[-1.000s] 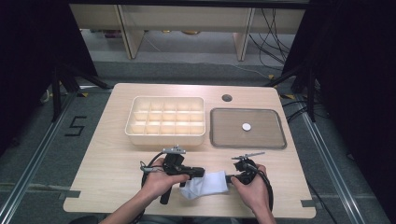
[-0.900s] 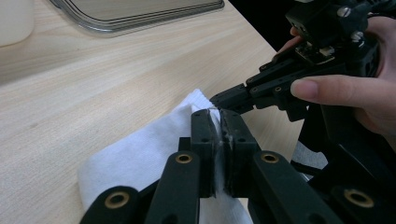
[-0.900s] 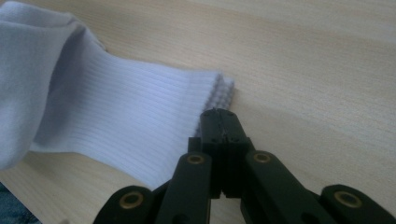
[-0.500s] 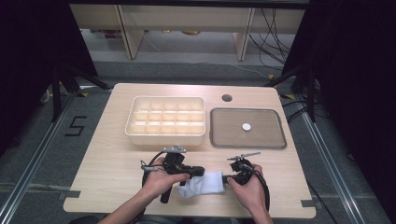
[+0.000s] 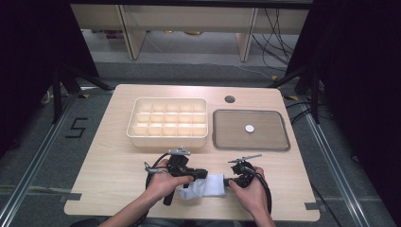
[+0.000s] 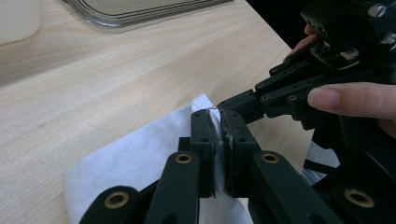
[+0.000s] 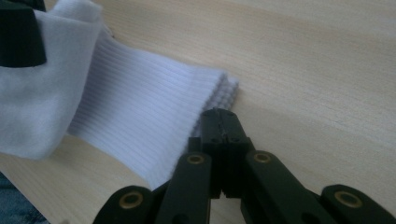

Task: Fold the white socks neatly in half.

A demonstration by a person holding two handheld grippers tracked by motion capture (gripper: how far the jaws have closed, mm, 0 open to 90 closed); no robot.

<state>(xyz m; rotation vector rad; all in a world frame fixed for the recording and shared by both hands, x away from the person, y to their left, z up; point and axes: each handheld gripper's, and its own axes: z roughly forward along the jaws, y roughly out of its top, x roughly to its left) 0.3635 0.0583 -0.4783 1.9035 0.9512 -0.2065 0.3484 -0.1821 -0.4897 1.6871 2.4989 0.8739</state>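
A folded white sock [image 5: 208, 187] lies near the table's front edge, between my two hands. My left gripper [image 5: 203, 174] comes in from the left and is shut on it. In the left gripper view its jaws [image 6: 217, 116] pinch a thin fold of the white fabric [image 6: 140, 154]. My right gripper [image 5: 228, 181] sits at the sock's right end. In the right gripper view its jaws [image 7: 223, 115] are pressed together with nothing seen between them, their tips just below the ribbed cuff [image 7: 154, 107]. The right gripper [image 6: 261, 100] also shows in the left gripper view, close behind my jaws.
A cream box [image 5: 165, 140] divided into several compartments stands at the middle of the table. To its right lies a grey tray [image 5: 267, 139] holding one small white disc [image 5: 249, 128]. A round hole [image 5: 230, 99] is cut in the tabletop behind them.
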